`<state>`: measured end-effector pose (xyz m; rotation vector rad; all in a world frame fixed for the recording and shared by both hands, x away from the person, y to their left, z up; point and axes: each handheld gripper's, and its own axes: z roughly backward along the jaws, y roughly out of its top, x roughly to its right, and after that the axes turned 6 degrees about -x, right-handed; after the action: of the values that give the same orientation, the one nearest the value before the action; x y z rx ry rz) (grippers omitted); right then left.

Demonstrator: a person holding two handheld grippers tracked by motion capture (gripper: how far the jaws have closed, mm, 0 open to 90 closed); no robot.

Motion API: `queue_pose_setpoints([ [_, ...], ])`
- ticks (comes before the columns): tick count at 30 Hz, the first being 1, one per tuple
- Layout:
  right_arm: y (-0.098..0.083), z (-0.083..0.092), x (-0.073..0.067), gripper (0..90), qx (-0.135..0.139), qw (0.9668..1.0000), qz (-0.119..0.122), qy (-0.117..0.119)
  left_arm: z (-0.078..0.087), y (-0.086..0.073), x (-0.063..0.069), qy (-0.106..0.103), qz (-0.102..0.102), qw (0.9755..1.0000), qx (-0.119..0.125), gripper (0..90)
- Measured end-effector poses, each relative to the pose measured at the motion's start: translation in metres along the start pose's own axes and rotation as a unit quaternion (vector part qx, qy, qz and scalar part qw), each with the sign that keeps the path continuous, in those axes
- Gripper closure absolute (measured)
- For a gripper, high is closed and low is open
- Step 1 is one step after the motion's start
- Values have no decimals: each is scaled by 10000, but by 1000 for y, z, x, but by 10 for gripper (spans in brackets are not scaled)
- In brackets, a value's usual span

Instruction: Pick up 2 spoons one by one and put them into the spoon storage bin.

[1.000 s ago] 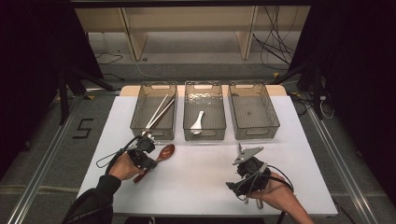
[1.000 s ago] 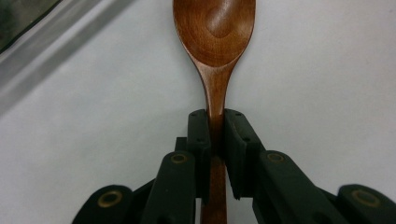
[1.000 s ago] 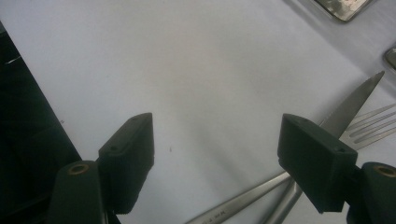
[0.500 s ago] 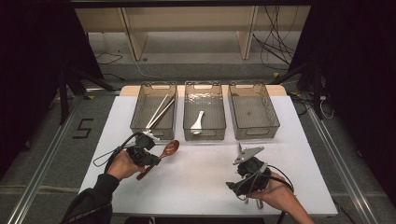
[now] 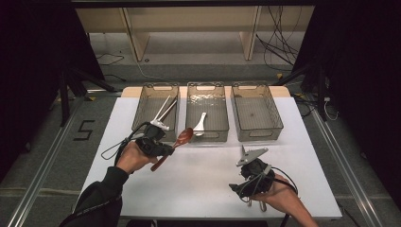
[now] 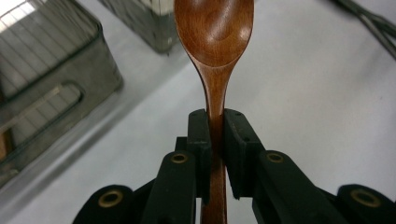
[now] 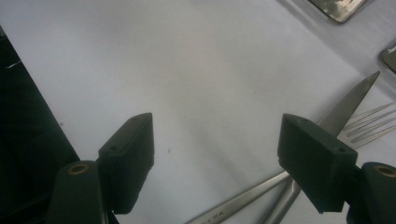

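My left gripper (image 6: pixel 212 140) jaws clamp wooden spoon (image 6: pixel 214 42) at neck; could pivot/slip near middle bin (image 5: pixel 206 113). Right gripper (image 7: pixel 224 158) jaws wide, empty.

The wooden spoon (image 6: pixel 214 32) clamped between black fingers (image 6: pixel 201 135) is a warm reddish brown with darker grain rings in its bowl. Beyond it the table (image 5: pixel 208 179) is plain white, and the three baskets (image 5: pixel 206 101) are smoky translucent grey with a fine ribbed pattern. A white spoon (image 5: pixel 200 124) lies in the middle one. Beside the other black fingers (image 7: pixel 128 158), a knife (image 7: pixel 345 107) and fork (image 7: pixel 373 126) are bright silver.
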<state>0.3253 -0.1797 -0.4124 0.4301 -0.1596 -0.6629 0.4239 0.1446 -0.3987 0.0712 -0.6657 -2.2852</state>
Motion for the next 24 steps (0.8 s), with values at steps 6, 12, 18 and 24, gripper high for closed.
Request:
queue_pose_setpoints([
  [6,0,0,0,281,4,10000,-1,-2,1,29,-2,20,66,9997,233,808],
  [12,-1,0,1,281,1,10000,18,13,-2,57,-5,57,135,9988,464,808],
  [18,-1,0,1,281,14,10000,10,12,-5,80,-11,20,292,9973,668,808],
  [24,-1,1,1,281,21,10000,-6,20,-15,100,-12,-14,400,9960,798,808],
])
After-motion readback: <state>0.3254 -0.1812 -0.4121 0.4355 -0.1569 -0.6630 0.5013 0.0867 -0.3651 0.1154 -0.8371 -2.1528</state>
